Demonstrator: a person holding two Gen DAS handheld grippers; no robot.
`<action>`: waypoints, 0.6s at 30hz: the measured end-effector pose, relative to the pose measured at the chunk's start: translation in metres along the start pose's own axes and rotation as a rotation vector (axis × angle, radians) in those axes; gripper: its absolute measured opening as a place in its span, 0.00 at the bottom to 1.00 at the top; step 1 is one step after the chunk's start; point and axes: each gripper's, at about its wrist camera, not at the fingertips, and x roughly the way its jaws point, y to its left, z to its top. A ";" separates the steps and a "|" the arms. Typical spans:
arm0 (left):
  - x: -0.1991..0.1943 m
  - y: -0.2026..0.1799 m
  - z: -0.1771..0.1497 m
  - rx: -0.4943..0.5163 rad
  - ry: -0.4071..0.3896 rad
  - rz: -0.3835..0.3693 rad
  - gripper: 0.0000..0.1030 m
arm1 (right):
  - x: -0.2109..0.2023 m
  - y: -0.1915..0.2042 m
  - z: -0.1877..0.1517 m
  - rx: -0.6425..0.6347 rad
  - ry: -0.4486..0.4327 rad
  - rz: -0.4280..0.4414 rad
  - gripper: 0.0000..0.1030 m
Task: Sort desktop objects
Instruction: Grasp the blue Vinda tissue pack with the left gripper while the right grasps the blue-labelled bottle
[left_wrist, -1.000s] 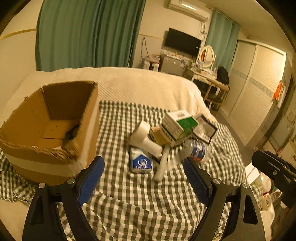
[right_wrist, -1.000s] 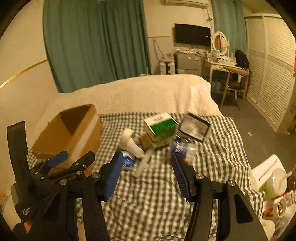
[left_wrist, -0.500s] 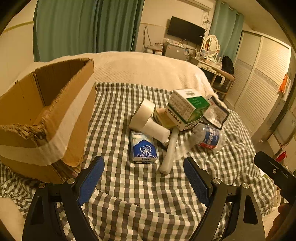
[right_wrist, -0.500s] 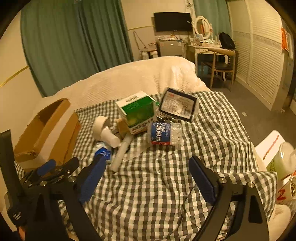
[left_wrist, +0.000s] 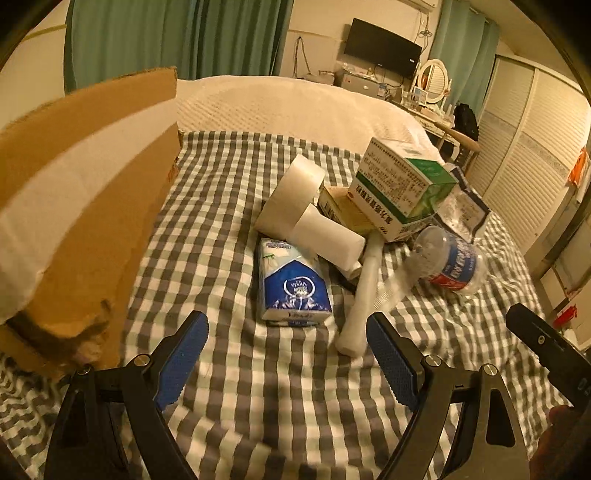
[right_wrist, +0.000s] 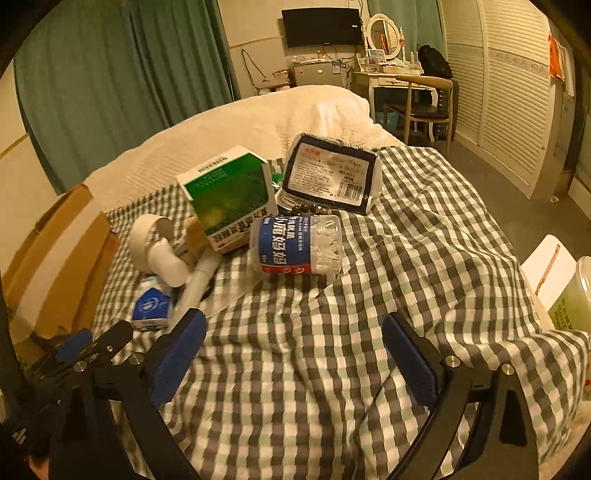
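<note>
Tissue pack (left_wrist: 293, 284) just ahead of left claw (left_wrist: 288, 363), both claws apart, empty.

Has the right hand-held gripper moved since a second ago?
Yes. The right hand-held gripper has moved in toward the pile: the clear jar and green box loom larger, and its jaws have spread wider.

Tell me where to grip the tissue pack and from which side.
Grip the tissue pack across its two long sides, coming from above with the open left gripper. It lies flat, near end free; the white tube crowds its right side.
</note>
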 end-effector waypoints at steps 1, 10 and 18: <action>0.005 0.000 0.000 -0.003 -0.002 0.002 0.87 | 0.006 0.000 0.001 -0.003 -0.002 -0.005 0.94; 0.040 0.003 0.002 -0.014 -0.009 0.060 0.87 | 0.069 -0.001 0.028 -0.032 -0.022 -0.029 0.95; 0.053 -0.003 -0.003 0.032 -0.029 0.111 0.87 | 0.090 0.018 0.034 -0.159 -0.121 -0.049 0.99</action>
